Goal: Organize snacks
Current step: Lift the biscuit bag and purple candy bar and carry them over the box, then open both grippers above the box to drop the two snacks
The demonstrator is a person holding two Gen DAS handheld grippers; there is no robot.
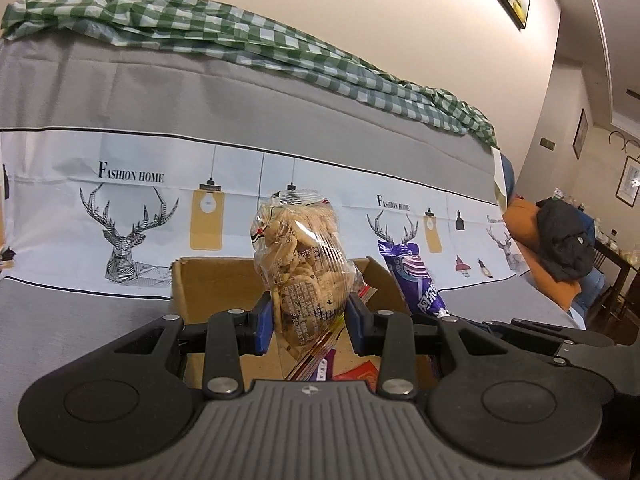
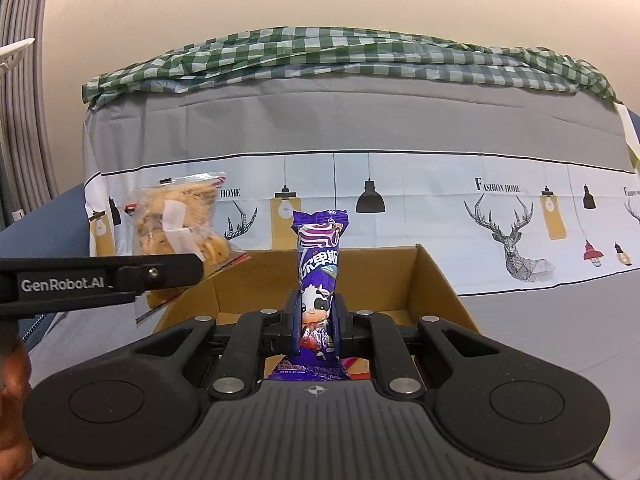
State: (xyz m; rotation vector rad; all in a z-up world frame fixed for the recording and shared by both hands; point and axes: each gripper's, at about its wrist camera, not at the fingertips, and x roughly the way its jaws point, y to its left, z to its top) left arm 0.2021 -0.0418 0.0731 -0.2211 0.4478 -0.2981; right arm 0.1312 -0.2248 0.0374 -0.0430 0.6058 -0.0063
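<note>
Overhead of a cardboard box [image 1: 208,280], the left gripper [image 1: 308,318] clenched a clear bag of cookies [image 1: 302,256], its blue pads [image 1: 264,320] pinching the bag's lower half while the upper half stood upright above the jaws. Seen from the left wrist, the box's near-left corner and back wall rose behind the fingers, and red wrappers [image 1: 358,374] lay inside on the box floor. Just right of the bag, a purple snack pack [image 1: 416,280] leaned over the box's right wall. Behind the box stood a sofa under a grey cover printed with stags and lamps [image 1: 132,240], a green checked cloth [image 1: 240,44] draped along its top edge; open seat showed to the box's left.

From the right wrist, the right gripper [image 2: 317,320] gripped the purple snack pack [image 2: 320,264] near its lower end, the pack upright over the open cardboard box [image 2: 436,284]. The box's right wall and back wall stood clear of the fingers, with bare cardboard floor between them. At left, the left gripper's black arm [image 2: 100,278] reached across, holding the bag of cookies [image 2: 180,220] above the box's left rim. Grey cover [image 2: 560,320] lay open right of the box.
</note>
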